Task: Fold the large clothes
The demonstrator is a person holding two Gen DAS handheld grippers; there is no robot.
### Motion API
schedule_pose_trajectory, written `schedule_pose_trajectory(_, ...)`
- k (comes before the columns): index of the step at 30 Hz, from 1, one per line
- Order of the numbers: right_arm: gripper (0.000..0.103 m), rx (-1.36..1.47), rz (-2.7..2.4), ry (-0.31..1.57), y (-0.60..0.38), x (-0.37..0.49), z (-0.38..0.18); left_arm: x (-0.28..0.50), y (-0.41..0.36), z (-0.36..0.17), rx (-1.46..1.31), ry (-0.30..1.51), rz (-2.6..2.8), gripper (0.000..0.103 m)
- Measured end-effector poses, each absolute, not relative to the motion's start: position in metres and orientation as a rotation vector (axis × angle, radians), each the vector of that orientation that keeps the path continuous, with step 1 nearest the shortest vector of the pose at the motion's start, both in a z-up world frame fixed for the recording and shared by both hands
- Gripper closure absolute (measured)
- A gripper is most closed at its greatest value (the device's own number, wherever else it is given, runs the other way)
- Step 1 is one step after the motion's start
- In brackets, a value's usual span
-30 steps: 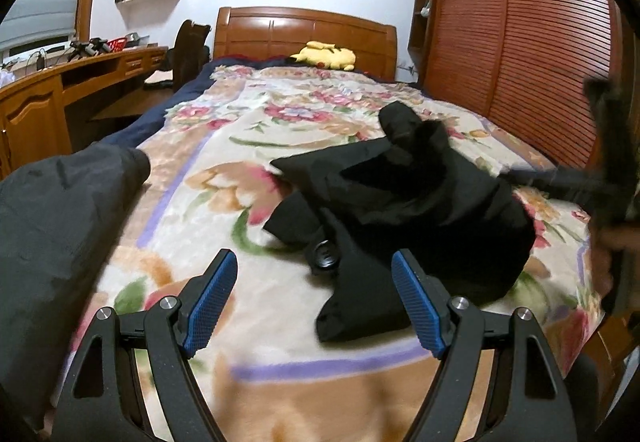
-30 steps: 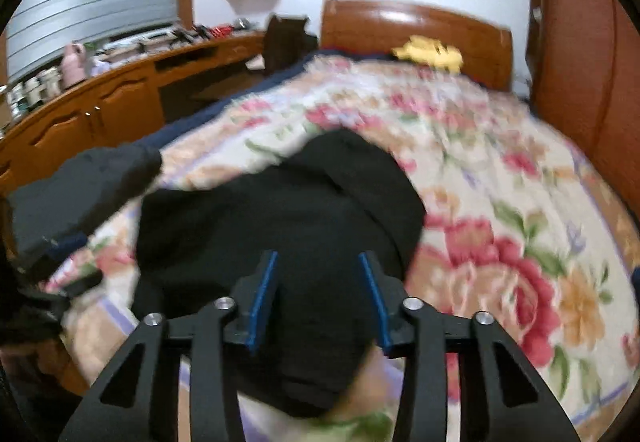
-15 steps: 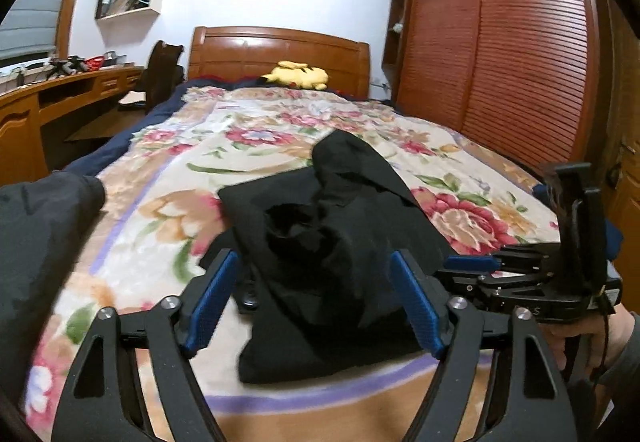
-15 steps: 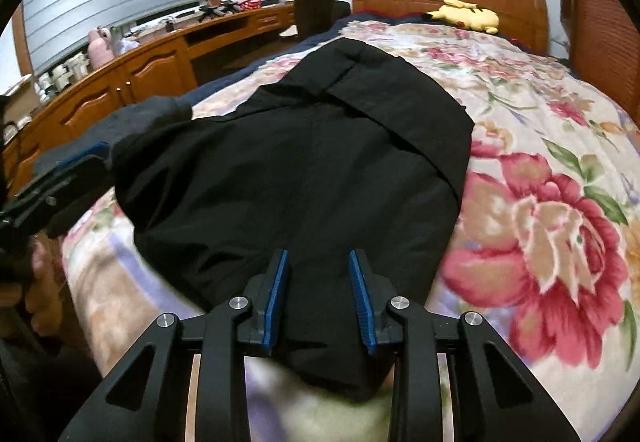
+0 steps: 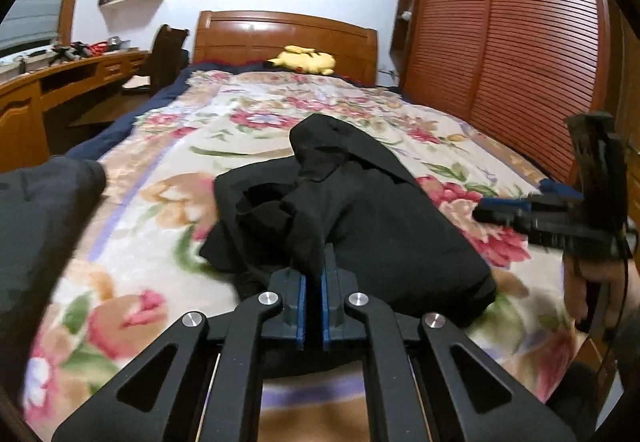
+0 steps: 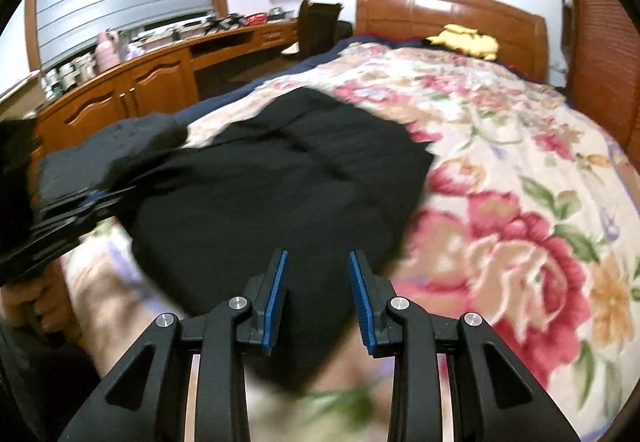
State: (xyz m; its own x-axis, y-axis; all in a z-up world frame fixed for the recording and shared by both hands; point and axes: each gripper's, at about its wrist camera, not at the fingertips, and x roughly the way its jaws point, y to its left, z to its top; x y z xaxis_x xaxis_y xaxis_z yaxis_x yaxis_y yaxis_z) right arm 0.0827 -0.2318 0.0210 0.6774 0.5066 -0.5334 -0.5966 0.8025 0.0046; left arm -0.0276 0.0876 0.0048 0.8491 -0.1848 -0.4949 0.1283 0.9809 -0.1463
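Note:
A crumpled black garment (image 5: 372, 209) lies on the floral bedspread (image 5: 248, 121) near the foot of the bed. My left gripper (image 5: 314, 274) is shut on a fold of the garment at its near edge. My right gripper (image 6: 316, 278) is open, its blue pads just above the garment's near edge (image 6: 280, 177), not gripping it. In the left wrist view the right gripper (image 5: 492, 209) shows at the right, held in a hand. In the right wrist view the left gripper (image 6: 96, 201) shows blurred at the left.
A dark grey folded garment (image 5: 36, 217) lies at the bed's left edge. A yellow plush toy (image 5: 304, 59) sits by the wooden headboard (image 5: 280, 37). A wooden desk (image 6: 160, 77) with a chair runs along the left. Slatted wardrobe doors (image 5: 520, 33) stand on the right.
My left gripper has closed from wide open onto a fold of the black garment. My right gripper has opened a little and shifted back over the garment's near edge.

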Motion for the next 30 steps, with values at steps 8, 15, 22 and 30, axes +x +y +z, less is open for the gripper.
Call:
schedule_pose_trajectory(8,0.07,-0.157,0.629,0.554,-0.207,0.142,0.019,-0.032,0.108,-0.013,-0.101,0.594,-0.15,0.097)
schedule_pose_trajectory(15,0.063,-0.16,0.61,0.587,-0.167,0.21,0.012,-0.028,0.103,-0.025,-0.044,0.641,-0.15,0.097)
schedule_pose_trajectory(22,0.049,-0.237,0.599,0.637,-0.139,0.25,-0.009,-0.028,0.102,-0.03,-0.026,0.654,-0.151,0.097)
schedule_pose_trajectory(30,0.042,-0.177,0.612,0.549,-0.153,0.243,-0.021,-0.033,0.102,-0.022,-0.024,0.618,-0.126,0.087)
